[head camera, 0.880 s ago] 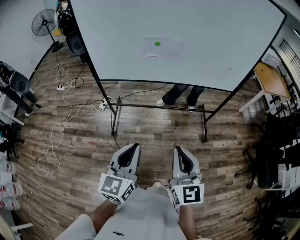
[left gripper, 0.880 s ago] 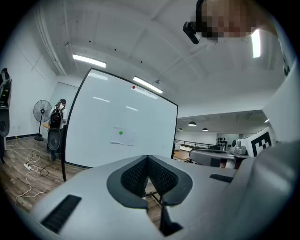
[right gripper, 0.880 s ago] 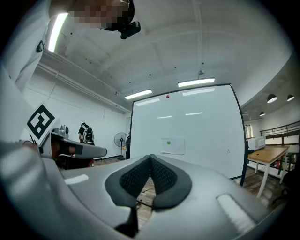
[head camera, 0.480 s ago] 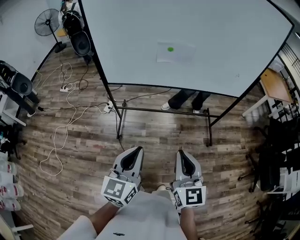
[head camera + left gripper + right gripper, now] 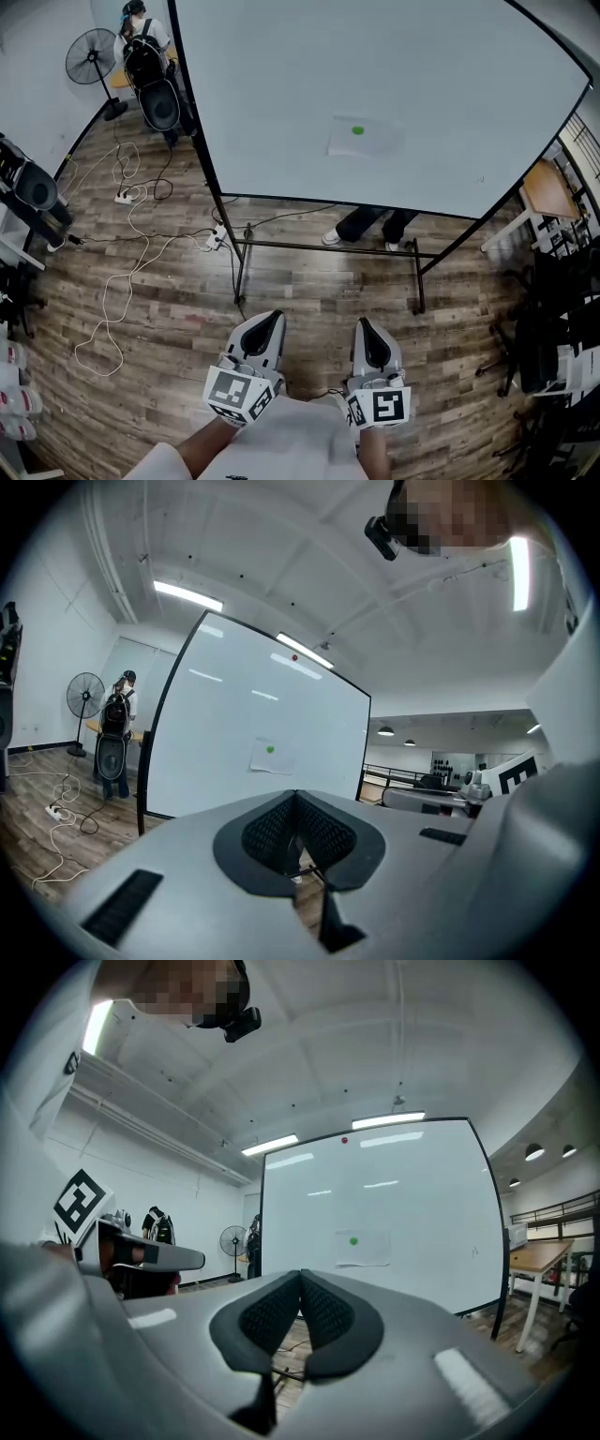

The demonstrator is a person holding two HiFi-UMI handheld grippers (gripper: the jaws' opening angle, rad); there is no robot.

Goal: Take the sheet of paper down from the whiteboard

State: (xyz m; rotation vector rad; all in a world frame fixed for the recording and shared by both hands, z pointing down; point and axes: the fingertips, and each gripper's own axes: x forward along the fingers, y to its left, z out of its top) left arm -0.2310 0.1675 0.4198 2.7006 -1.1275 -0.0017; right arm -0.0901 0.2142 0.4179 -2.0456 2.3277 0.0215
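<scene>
A white sheet of paper (image 5: 365,137) hangs on the whiteboard (image 5: 281,112), pinned by a small green magnet (image 5: 357,129). The left gripper view shows the paper (image 5: 273,756) straight ahead, and so does the right gripper view, where the paper (image 5: 363,1247) hangs well beyond the jaws. My left gripper (image 5: 266,325) and right gripper (image 5: 367,334) are held close to my body, well short of the board, both pointing level toward it. In each gripper view the black pads meet with nothing between them; both are shut and empty.
The whiteboard stands on a black frame (image 5: 328,247) with feet on the wood floor. A person's legs (image 5: 370,223) show behind it. White cables (image 5: 117,272) trail at the left, with a fan (image 5: 89,58) and a person with a backpack (image 5: 145,61) beyond. A desk (image 5: 548,192) is at the right.
The board and the paper have shifted right and slightly lower in the head view. Both grippers sit lower in the frame, still side by side and shut.
</scene>
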